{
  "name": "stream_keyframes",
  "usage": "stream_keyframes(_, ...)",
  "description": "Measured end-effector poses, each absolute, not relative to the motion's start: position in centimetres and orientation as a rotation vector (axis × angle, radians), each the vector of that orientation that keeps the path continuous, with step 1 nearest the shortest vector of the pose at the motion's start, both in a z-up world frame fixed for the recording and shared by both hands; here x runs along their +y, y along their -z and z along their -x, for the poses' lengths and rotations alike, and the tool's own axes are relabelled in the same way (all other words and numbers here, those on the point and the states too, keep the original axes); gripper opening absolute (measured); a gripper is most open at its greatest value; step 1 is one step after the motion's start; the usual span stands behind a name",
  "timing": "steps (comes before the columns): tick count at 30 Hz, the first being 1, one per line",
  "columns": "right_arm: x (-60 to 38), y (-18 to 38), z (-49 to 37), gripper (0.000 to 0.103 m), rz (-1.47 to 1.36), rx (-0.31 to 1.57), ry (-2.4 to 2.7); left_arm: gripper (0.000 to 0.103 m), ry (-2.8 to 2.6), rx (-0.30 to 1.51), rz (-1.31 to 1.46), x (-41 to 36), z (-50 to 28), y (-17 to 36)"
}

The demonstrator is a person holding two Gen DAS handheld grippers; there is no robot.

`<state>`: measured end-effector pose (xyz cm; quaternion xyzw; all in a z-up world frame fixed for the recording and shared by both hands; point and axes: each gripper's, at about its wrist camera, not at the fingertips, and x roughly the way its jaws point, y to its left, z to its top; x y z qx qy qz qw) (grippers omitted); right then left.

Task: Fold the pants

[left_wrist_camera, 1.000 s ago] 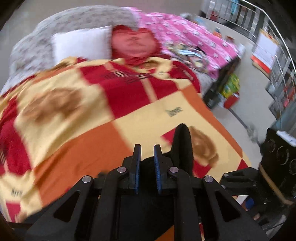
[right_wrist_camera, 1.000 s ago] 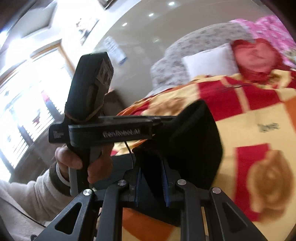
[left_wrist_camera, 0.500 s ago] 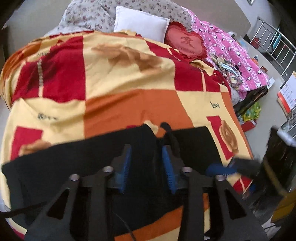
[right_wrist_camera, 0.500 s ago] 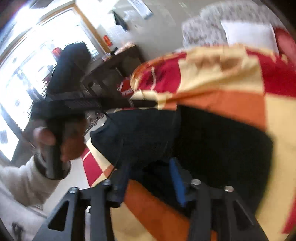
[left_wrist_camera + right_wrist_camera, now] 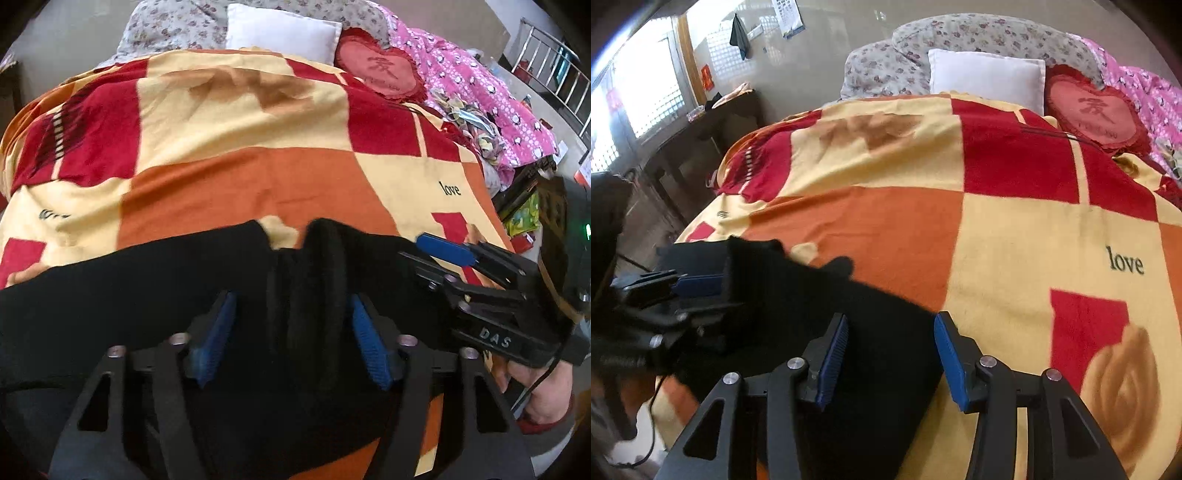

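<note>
Left tongs parted — black pants ridge between; checked blanket beneath.

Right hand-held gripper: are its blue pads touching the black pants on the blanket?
Apart. The right wrist view shows the right hand-held gripper open, bare gaps between its pads and the black pants.

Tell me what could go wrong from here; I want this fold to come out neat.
1. A raised fold of the pants stands between the left hand-held gripper's open jaws; left as is, it could set as a crease.
2. The pants lie near the blanket's front edge; a tug might slide them off.
3. The right hand-held gripper, open above the cloth, may pinch the blanket too.
</note>
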<state>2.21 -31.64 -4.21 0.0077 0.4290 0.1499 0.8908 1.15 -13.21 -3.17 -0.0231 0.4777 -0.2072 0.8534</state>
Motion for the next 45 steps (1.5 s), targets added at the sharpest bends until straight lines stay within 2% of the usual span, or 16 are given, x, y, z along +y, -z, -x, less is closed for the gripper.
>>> stream_keyframes(2, -31.8, 4.3, -3.2, 0.046, -0.036, 0.908, -0.318, 0.032, 0.433, 1.011, 0.045, -13.4, -1.0, 3.2)
stream_keyframes(4, -32.0, 3.4, -2.7, 0.046, -0.033, 0.914, -0.319, 0.017, 0.443, 1.027, 0.087, -12.6, -0.6, 3.1)
stream_keyframes(5, -31.7, 2.8, -1.8, 0.046, -0.028, 0.909, -0.323, 0.016, 0.462, 1.044, 0.115, -12.3, -0.3, 3.0)
stream_keyframes(10, -30.4, 0.5, 2.3, 0.047, 0.000, 0.858, -0.395, 0.016, 0.426, 1.018, 0.094, -12.0, 0.7, 3.1)
stream_keyframes(14, -29.5, 3.5, 2.3, 0.049, 0.007, 0.928, -0.398, 0.016, 0.410, 1.015, 0.109, -12.1, 0.5, 3.2)
stream_keyframes(16, -29.1, 3.6, 2.3, 0.051, 0.020, 0.892, -0.398, 0.016, 0.405, 1.009, 0.094, -12.3, 0.7, 3.0)
stream_keyframes(18, -29.2, 3.5, 2.0, 0.059, -0.011, 0.908, -0.400, 0.016, 0.395, 1.003, 0.082, -12.3, 1.0, 2.7)
stream_keyframes(19, -29.4, 3.5, 1.8, 0.073, -0.047, 0.915, -0.420, 0.016, 0.389, 1.000, 0.082, -12.2, 1.1, 2.6)
stream_keyframes(20, -29.6, 3.6, 1.7, 0.080, -0.099, 0.917, -0.465, 0.016, 0.382, 0.996, 0.080, -12.1, 1.2, 2.5)
stream_keyframes(26, -29.1, 1.7, 2.1, 0.075, -0.087, 0.888, -0.421, 0.016, 0.310, 0.964, 0.060, -10.2, 2.2, 1.2)
stream_keyframes(30, -27.8, 0.5, 2.1, 0.075, -0.024, 0.842, -0.380, 0.032, 0.253, 0.943, 0.076, -7.8, 2.8, 0.2)
stream_keyframes(35, -26.1, 1.1, 0.9, 0.075, 0.007, 0.855, -0.350, 0.032, 0.170, 0.915, 0.082, -4.6, 3.6, -0.9)
stream_keyframes(36, -25.4, 1.4, 0.7, 0.074, 0.031, 0.852, -0.347, 0.035, 0.156, 0.912, 0.080, -3.9, 3.8, -1.1)
stream_keyframes(41, -22.5, 3.3, -0.2, 0.062, 0.166, 0.879, -0.310, 0.037, 0.059, 0.877, 0.052, 0.2, 5.2, -2.8)
stream_keyframes(43, -22.1, 2.4, -0.2, 0.062, 0.158, 0.892, -0.350, 0.039, 0.024, 0.871, 0.055, 2.1, 5.9, -3.4)
stream_keyframes(45, -21.7, 1.3, 0.0, 0.062, 0.133, 0.868, -0.396, 0.058, 0.007, 0.877, 0.106, 4.5, 6.6, -3.9)
